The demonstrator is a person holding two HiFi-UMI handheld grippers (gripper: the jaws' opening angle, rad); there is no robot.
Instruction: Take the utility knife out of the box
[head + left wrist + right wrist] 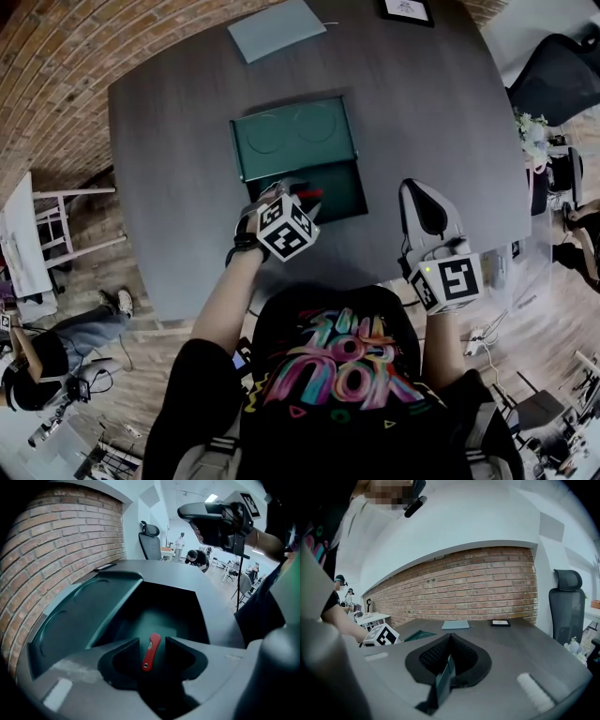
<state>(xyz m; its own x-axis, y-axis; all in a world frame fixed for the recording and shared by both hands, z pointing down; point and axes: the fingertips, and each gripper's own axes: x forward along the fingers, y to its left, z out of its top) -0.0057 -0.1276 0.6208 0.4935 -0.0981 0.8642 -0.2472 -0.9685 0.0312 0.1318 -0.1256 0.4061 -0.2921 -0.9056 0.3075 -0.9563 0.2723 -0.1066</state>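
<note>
Knife [151, 651] lies in box [187, 613], lid [79, 616] aside, under wide-spread left claw [152, 641]; right claw [449, 638] closed.

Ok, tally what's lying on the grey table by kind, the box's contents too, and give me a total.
Green box: 1
Red utility knife: 1
Blue-grey folder: 1
Black-framed card: 1
Total: 4

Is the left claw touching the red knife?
Apart. The left gripper view shows the utility knife between the left gripper's open jaws, a dark gap either side.
</note>
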